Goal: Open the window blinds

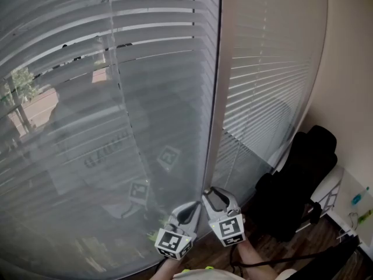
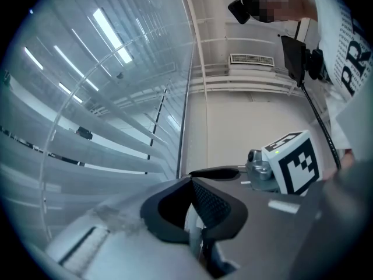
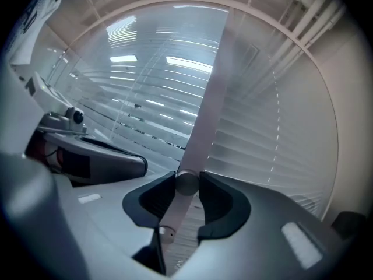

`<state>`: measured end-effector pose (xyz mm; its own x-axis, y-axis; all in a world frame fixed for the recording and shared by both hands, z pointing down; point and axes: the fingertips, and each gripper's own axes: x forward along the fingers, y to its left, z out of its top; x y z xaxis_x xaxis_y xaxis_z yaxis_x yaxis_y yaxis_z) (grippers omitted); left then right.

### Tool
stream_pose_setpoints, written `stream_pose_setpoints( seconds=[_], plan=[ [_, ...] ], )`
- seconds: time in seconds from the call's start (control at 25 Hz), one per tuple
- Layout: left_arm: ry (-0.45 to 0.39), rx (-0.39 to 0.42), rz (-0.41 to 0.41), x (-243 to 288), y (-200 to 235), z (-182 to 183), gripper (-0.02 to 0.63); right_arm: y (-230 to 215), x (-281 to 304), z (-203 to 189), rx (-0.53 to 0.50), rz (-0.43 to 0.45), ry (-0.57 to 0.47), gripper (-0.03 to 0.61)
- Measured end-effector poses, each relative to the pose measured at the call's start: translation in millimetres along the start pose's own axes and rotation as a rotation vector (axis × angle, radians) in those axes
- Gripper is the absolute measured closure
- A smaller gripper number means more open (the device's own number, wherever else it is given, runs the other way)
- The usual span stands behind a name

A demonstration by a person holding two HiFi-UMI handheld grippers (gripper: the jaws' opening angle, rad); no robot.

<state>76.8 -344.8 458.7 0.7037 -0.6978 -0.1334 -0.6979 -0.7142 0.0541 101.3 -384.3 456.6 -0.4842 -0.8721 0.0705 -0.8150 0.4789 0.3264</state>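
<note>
Window blinds [image 1: 87, 98] fill the far side, hanging fully down; outdoors shows faintly through their left half. Near centre, the left gripper [image 1: 194, 207] has its jaws closed together. Just right of it, the right gripper [image 1: 211, 193] clamps its jaws on the blinds' tilt wand [image 3: 204, 115].
</note>
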Motion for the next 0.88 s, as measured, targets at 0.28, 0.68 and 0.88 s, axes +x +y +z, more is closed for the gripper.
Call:
stream_pose_setpoints(
  seconds=[0.28,0.68,0.88],
  plan=[
    [0.002,0.006,0.001,-0.2,0.7,0.1,0.618,8.4,-5.5,1.2,-0.407,0.034,0.060,0.430],
    [0.001,0.002,-0.006,-0.3,-0.2,-0.5,0.618,8.3,4.2,-5.6,-0.510,0.025,0.097,0.443],
    [0.005,0.004,-0.006,-0.5,0.1,-0.1,0.618,7.0,4.4,-5.0,-0.404,0.028,0.082,0.445]
  ],
)
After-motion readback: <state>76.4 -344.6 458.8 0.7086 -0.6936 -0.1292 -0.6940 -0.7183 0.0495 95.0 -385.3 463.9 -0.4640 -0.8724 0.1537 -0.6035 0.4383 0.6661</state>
